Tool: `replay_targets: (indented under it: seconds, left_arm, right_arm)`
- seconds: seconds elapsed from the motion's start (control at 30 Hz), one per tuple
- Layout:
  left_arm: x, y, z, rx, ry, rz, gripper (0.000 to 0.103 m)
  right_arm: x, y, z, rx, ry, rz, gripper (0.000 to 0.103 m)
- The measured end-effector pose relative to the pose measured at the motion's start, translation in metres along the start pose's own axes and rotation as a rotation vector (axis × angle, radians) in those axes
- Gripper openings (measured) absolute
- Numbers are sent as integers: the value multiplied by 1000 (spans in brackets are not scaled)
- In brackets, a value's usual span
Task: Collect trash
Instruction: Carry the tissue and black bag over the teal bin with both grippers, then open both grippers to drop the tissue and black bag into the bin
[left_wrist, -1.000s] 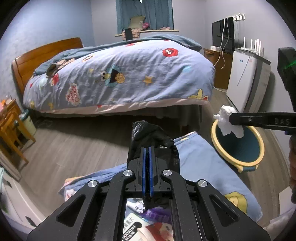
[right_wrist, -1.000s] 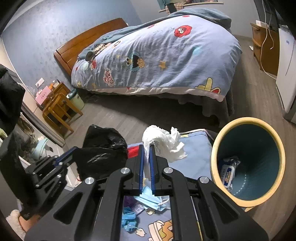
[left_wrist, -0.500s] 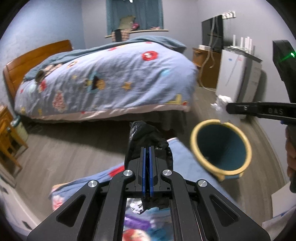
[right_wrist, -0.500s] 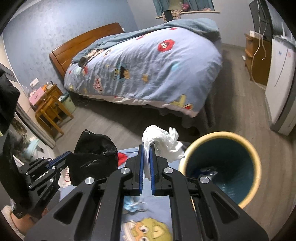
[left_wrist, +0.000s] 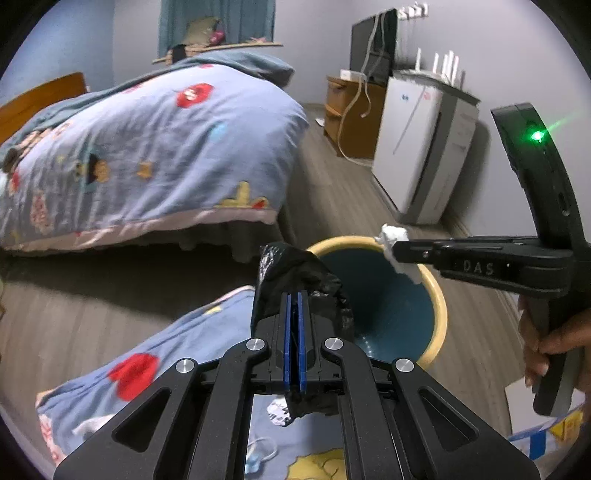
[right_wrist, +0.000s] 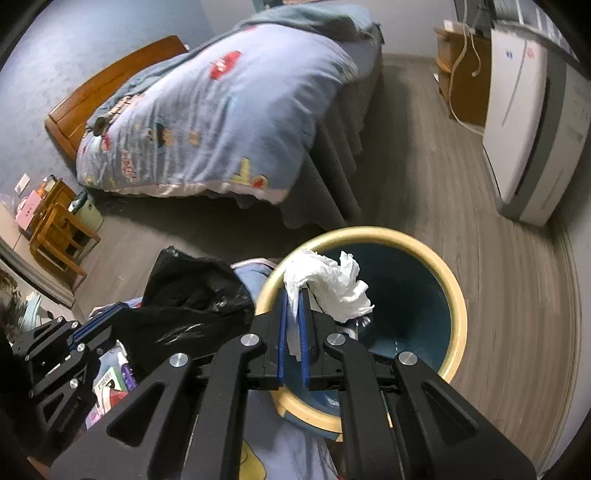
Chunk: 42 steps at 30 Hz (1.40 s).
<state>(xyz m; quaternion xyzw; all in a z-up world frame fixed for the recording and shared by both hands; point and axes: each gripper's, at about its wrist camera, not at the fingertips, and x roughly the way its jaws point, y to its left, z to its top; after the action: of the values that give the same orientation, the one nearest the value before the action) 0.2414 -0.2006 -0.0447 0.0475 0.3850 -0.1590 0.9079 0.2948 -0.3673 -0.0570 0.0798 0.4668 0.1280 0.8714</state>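
My left gripper (left_wrist: 294, 299) is shut on a crumpled black plastic bag (left_wrist: 291, 273), held just left of the bin. It also shows in the right wrist view (right_wrist: 192, 291). My right gripper (right_wrist: 293, 295) is shut on a crumpled white tissue (right_wrist: 332, 282) and holds it over the mouth of the blue bin with a yellow rim (right_wrist: 456, 295). In the left wrist view the tissue (left_wrist: 393, 240) hangs from the right gripper (left_wrist: 397, 249) above the bin (left_wrist: 439, 314). Some trash lies at the bin's bottom.
A patterned blue cloth (left_wrist: 155, 354) under the grippers carries a face mask (left_wrist: 258, 452), packets and small items (right_wrist: 110, 384). A bed (left_wrist: 147, 147) stands behind. A white appliance (left_wrist: 421, 155) and a wooden cabinet (left_wrist: 351, 107) stand on the right, a wooden stool (right_wrist: 59, 236) at left.
Both grippers have moved right toward the bin. The tissue is now over the bin's mouth and the black bag is beside its rim. Both stay shut.
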Motion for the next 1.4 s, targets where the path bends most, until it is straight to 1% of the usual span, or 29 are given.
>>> replay_targets:
  seconds: [0.17, 0.27, 0.43, 0.5, 0.57, 0.67, 0.77, 0.8, 0.9, 0.93, 0.97, 1.0, 1.03, 1.07, 1.1, 1.17, 1.2, 1.23, 1.27, 1.33, 1.4]
  left_arm:
    - [32, -19, 1, 49, 50, -9, 4]
    - [40, -25, 5, 72, 45, -16, 4]
    - [54, -33, 15, 69, 40, -34, 4]
    - [57, -35, 16, 78, 38, -32, 4]
    - [60, -38, 16, 82, 34, -35, 4]
    - [61, -37, 15, 68, 31, -45, 4]
    - [62, -34, 13, 52, 34, -53, 4]
    - [62, -32, 12, 51, 33, -51, 5]
    - [59, -26, 10, 30, 28, -39, 14]
    - [58, -23, 9, 18, 26, -36, 21]
    - [56, -19, 8, 5, 22, -30, 31]
    - [54, -16, 8, -1, 17, -27, 37]
    - [51, -12, 7, -8, 8, -22, 47]
    - [48, -9, 6, -12, -1, -14, 57]
    - [45, -7, 5, -13, -9, -6, 62]
    - [37, -3, 3, -14, -32, 10, 78]
    - [31, 0, 2, -14, -46, 19, 80]
    - [25, 3, 0, -14, -56, 26, 84]
    - [21, 5, -1, -11, -60, 33, 87]
    - [14, 10, -4, -6, -64, 52, 90]
    - [4, 17, -8, -2, -63, 71, 90]
  right_arm:
    - [11, -16, -5, 50, 28, -31, 6]
    - [14, -22, -9, 73, 42, -48, 6]
    - [21, -23, -12, 73, 66, -71, 6]
    - [22, -27, -12, 91, 63, -83, 6]
    - [22, -31, -12, 116, 56, -77, 6]
    - [23, -35, -12, 145, 49, -64, 6]
    - [22, -36, -11, 154, 42, -78, 6]
    - [22, -37, -11, 158, 40, -79, 6]
    - [22, -39, -11, 174, 35, -80, 7]
    - [21, -38, -10, 175, 34, -79, 10]
    - [21, -38, -10, 174, 33, -81, 14]
    - [21, -37, -10, 174, 31, -82, 26]
    - [19, -36, -10, 175, 25, -79, 38]
    - [19, -34, -9, 177, 21, -75, 41]
    - [18, -33, -9, 178, 19, -73, 44]
    - [15, -30, -8, 174, 11, -75, 55]
    - [12, -29, -8, 173, 3, -74, 67]
    - [10, -27, -7, 172, -6, -70, 76]
    - [9, -25, -6, 171, -12, -67, 80]
    - [4, -19, -5, 160, -26, -67, 90]
    - [0, -11, -3, 143, -40, -72, 94]
